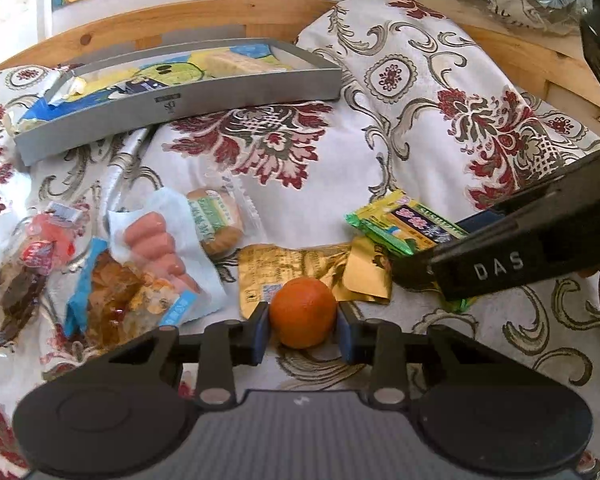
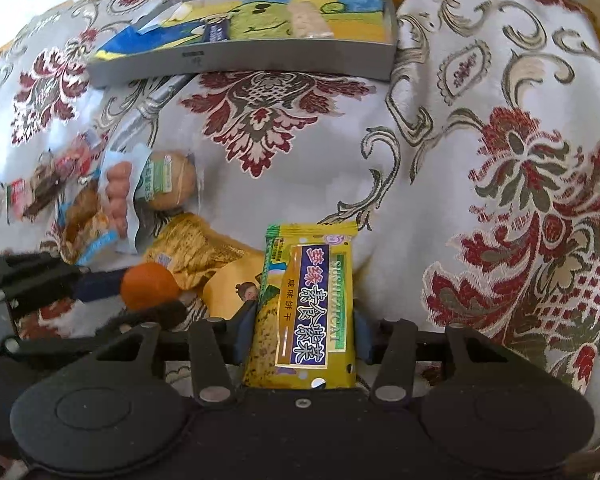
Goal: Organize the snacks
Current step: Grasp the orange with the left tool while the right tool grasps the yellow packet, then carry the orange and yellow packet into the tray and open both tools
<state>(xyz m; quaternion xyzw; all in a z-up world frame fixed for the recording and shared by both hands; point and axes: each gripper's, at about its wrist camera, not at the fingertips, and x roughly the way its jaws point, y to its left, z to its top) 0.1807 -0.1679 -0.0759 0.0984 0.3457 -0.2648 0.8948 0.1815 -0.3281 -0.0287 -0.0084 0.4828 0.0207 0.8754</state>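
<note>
Left wrist view showed the left gripper [image 1: 302, 317] clenched on an orange [image 1: 302, 312], round and without a long axis, near the gold packet [image 1: 284, 272]; the grey tray [image 1: 172, 100] lay well beyond — straight ahead.

Right wrist view showed the right gripper [image 2: 300, 330] grasping a yellow biscuit packet [image 2: 306, 304], its long axis along the fingers, pointing toward the grey tray [image 2: 260, 60] — the arm likely nearer its open right end.

My right gripper [image 1: 432, 258] hid part of the green cracker packet [image 1: 400, 220]; leftmost snack wrappers [image 1: 16, 280] were blurred.
</note>
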